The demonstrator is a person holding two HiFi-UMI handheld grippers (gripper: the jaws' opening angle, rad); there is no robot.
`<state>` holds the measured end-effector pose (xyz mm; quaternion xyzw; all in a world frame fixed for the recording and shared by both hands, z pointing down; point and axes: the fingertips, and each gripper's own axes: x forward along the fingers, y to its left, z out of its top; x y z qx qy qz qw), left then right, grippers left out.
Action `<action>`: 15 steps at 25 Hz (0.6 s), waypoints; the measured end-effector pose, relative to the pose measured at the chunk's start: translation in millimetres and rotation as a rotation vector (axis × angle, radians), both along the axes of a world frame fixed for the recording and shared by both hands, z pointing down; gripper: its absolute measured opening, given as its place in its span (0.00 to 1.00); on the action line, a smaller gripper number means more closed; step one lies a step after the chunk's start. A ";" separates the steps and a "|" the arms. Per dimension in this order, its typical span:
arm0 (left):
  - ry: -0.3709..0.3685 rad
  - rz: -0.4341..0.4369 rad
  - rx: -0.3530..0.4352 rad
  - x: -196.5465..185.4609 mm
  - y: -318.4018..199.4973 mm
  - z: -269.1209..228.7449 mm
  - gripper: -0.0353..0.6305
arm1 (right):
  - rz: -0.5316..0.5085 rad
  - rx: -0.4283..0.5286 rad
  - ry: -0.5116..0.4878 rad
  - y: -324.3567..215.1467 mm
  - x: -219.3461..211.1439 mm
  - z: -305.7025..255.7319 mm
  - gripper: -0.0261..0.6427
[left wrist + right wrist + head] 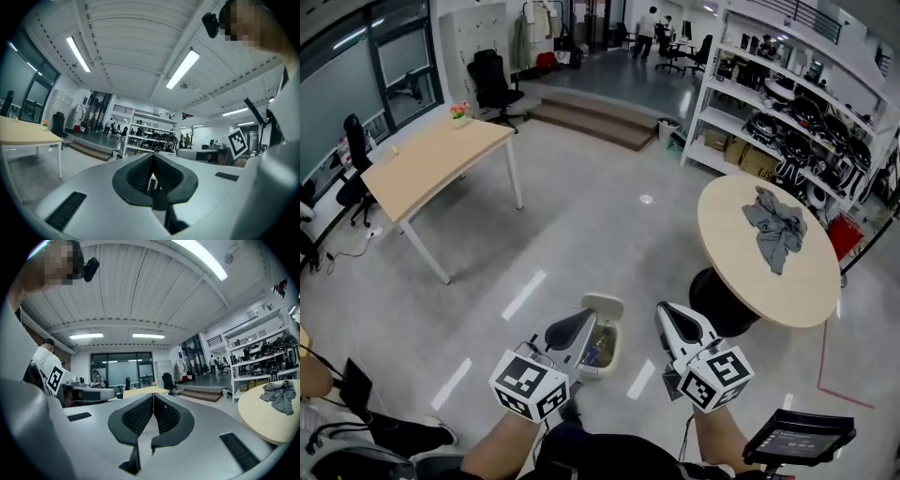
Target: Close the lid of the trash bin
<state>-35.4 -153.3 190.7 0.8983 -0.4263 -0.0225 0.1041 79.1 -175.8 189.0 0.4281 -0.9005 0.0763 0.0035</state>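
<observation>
— Where is the left gripper, and why there?

— The left gripper (572,328) hovers at the lower centre-left of the head view, just above and left of the trash bin (616,354) on the floor. Its own view shows the ribbed pads meeting at the tips with nothing between them. That view looks out across the room rather than down, so it seems to be carried, not yet aimed.

— And the bin itself?

— It stands low in the frame between the two grippers, partly hidden by the left one. Its lid (602,306) appears tipped back at the far edge, so the bin looks open. Closing is not yet done.

— The right gripper?

— The right gripper (680,323) is held just right of the bin, its jaws likewise pressed together and empty. Closed jaws would suit nudging a lid down rather than gripping it. Farther right, the round table (741,272) with a grey cloth (776,227) stands well apart and likely plays no part.
</observation>
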 end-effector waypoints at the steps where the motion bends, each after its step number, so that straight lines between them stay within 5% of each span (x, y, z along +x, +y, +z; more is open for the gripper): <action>1: 0.001 0.014 0.000 -7.8 -14.6 2.5 0.04 | 0.014 -0.004 0.007 -13.9 -7.5 3.2 0.05; 15: -0.007 0.040 -0.076 -28.1 -162.2 36.4 0.04 | 0.052 -0.035 0.006 -150.6 -20.9 21.6 0.05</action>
